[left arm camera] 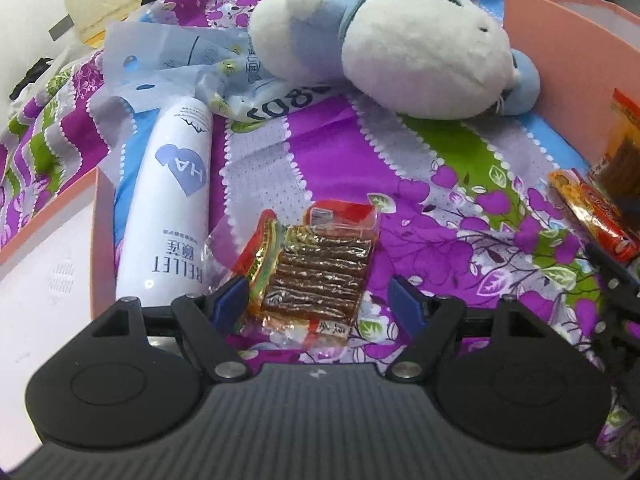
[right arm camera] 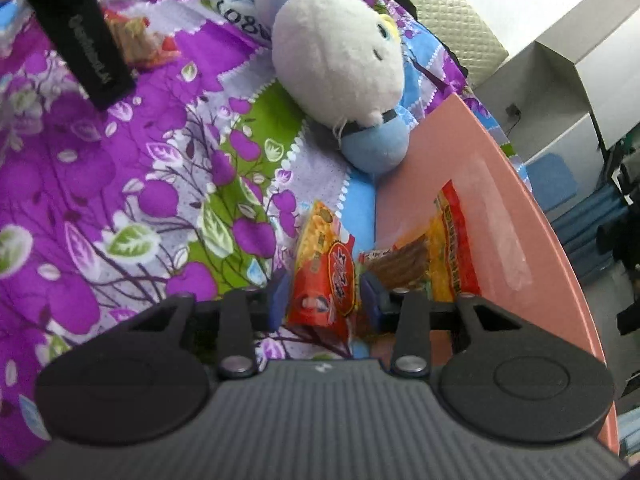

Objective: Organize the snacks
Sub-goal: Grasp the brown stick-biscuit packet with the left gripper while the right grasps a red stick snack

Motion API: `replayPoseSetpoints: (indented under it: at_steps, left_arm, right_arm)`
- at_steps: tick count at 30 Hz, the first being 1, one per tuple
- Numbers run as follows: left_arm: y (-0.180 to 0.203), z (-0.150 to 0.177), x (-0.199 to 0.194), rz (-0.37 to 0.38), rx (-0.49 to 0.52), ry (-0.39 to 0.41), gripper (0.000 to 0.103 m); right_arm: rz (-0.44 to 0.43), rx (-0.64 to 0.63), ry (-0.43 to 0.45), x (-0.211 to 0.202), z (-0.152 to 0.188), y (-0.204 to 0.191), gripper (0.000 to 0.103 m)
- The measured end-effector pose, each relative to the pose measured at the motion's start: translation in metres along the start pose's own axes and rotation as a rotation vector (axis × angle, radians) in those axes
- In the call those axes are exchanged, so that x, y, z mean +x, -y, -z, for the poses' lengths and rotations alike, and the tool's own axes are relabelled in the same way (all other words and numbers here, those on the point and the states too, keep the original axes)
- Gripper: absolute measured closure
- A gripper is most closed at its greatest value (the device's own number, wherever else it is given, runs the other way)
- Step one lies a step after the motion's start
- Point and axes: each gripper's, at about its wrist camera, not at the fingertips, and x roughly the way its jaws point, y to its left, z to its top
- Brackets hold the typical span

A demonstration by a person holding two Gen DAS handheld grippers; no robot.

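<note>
A clear packet of brown snack sticks [left arm camera: 316, 272] lies on the purple floral bedspread. My left gripper [left arm camera: 320, 300] is open, its blue pads either side of the packet's near end. My right gripper [right arm camera: 324, 296] is shut on an orange-red snack packet [right arm camera: 324, 268] beside a pink box [right arm camera: 480, 184]. Another packet of brown sticks with a yellow-red header [right arm camera: 432, 256] leans inside that box. In the left wrist view the orange-red packet [left arm camera: 588, 216] and the pink box [left arm camera: 560, 60] show at the right.
A white and blue plush toy [left arm camera: 400, 48] lies at the back. A white bottle [left arm camera: 172, 208] and a pale blue plastic bag [left arm camera: 200, 64] lie at the left. A second pink box [left arm camera: 48, 248] stands at the far left.
</note>
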Motion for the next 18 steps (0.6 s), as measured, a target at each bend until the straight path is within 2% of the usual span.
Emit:
replayPoseSetpoints:
  at_steps: [5, 8, 11, 13, 14, 15, 18]
  left_arm:
    - [-0.005, -0.002, 0.007, 0.021, -0.021, -0.029, 0.022]
    - [-0.015, -0.003, 0.012, 0.060, -0.084, -0.047, 0.023]
    - [-0.017, -0.003, 0.015, 0.069, -0.086, -0.046, 0.024]
    - [-0.017, -0.002, 0.014, 0.081, -0.089, -0.040, 0.030]
    - [-0.017, -0.003, 0.012, 0.074, -0.096, -0.034, 0.040]
    - [-0.017, -0.004, 0.010, 0.066, -0.100, -0.029, 0.043]
    - [-0.019, -0.005, 0.005, 0.071, -0.126, -0.024, 0.044]
  right_arm:
    - [-0.018, 0.013, -0.024, 0.006, -0.001, 0.000, 0.077]
    - [-0.041, 0.036, -0.039, 0.009, -0.004, 0.004, 0.084]
    - [-0.065, 0.066, -0.037, 0.009, -0.005, 0.008, 0.091]
    - [-0.072, 0.100, -0.023, 0.006, -0.005, 0.014, 0.094]
    - [-0.077, 0.113, -0.017, 0.005, -0.004, 0.017, 0.094]
    - [-0.084, 0.129, -0.014, 0.002, -0.003, 0.020, 0.095]
    - [-0.112, 0.177, -0.006, -0.008, -0.002, 0.028, 0.095]
